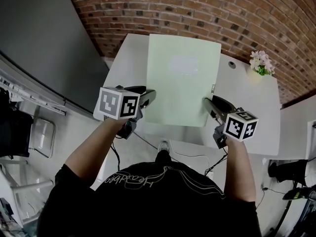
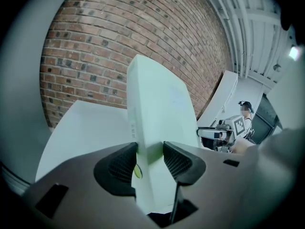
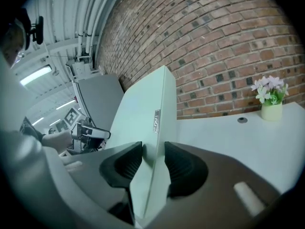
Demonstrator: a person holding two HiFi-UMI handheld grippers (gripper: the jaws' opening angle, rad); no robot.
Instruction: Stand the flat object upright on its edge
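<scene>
A large, flat, pale green box [image 1: 182, 83] is held over the white table [image 1: 247, 98], its broad face turned up toward the head camera. My left gripper [image 1: 148, 97] clamps the box's left edge near the front corner, and my right gripper [image 1: 210, 102] clamps its right edge. In the left gripper view the box [image 2: 157, 113] runs away edge-on between the jaws of the left gripper [image 2: 150, 161], both pads pressing on it. In the right gripper view the right gripper [image 3: 153, 163] is shut the same way on the box [image 3: 143, 123]. The box's far edge and underside are hidden.
A small pot of pale flowers [image 1: 260, 63] stands at the table's back right, near a round cable hole [image 1: 231, 64]. A brick wall [image 1: 207, 9] runs behind the table, and a dark grey panel [image 1: 44, 38] stands to the left. Cables lie on the floor below.
</scene>
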